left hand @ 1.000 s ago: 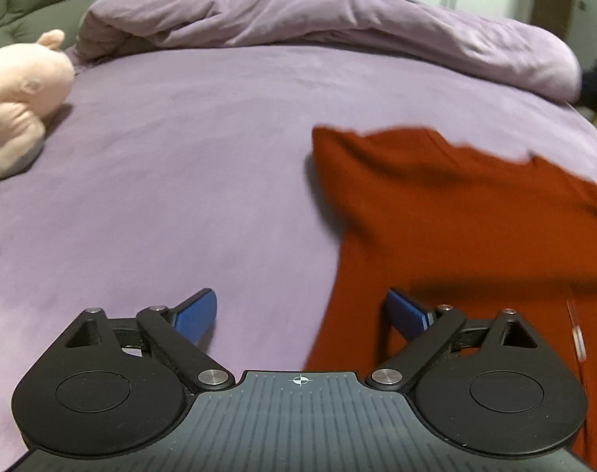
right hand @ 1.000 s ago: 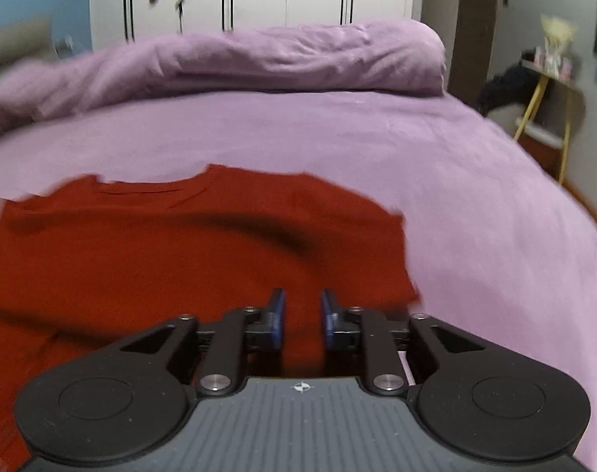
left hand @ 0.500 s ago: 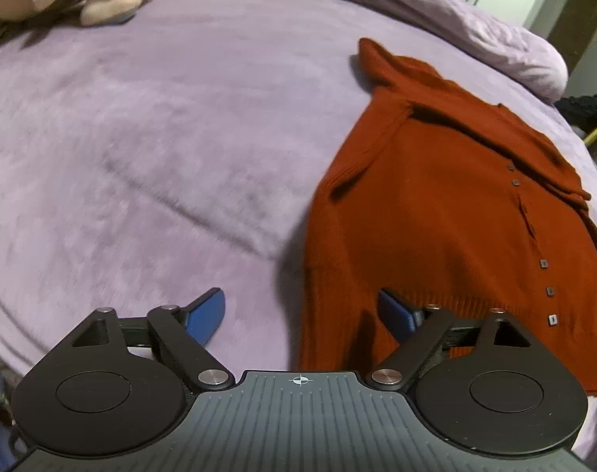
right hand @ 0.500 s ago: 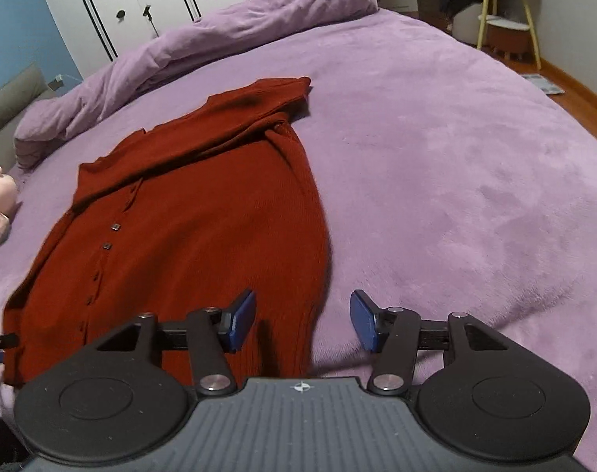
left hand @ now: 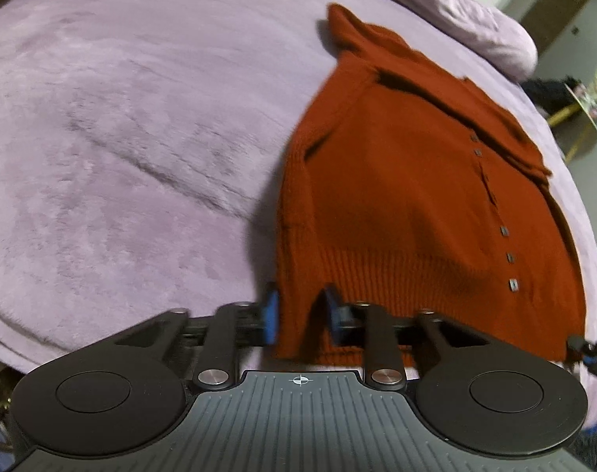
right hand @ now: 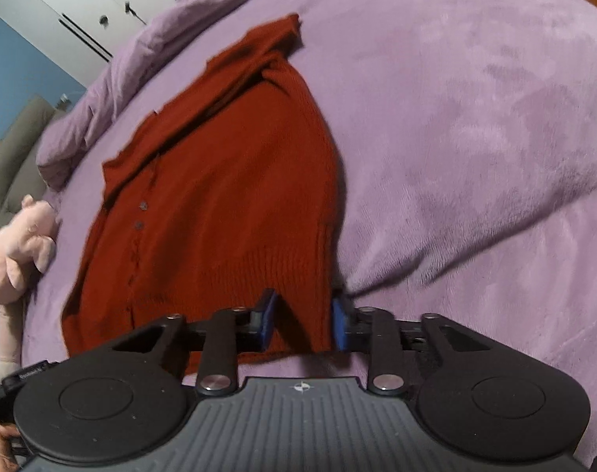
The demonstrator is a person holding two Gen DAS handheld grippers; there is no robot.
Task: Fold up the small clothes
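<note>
A rust-red knitted cardigan (left hand: 408, 196) with a row of small buttons lies flat on the purple bed cover (left hand: 121, 137), its hem nearest me and its sleeves folded across the top. My left gripper (left hand: 302, 314) is at the hem's left corner. Its jaws are closing, with a bunched fold of the ribbed hem between the blue pads. In the right wrist view the cardigan (right hand: 220, 196) runs away from my right gripper (right hand: 302, 324). That gripper's jaws are closing on the hem's right corner, which rises in a peak between the pads.
A rolled purple duvet (left hand: 475, 27) lies along the bed's far side. A pink plush toy (right hand: 19, 244) sits left of the cardigan, beside a grey cushion (right hand: 11, 149). A yellow side table (left hand: 581, 110) stands off the bed, and white wardrobe doors (right hand: 82, 0) are behind.
Both grippers swung from the cardigan's far end to the near hem corners. Each pair of jaws, wide half a second ago, has narrowed onto the hem fabric.
</note>
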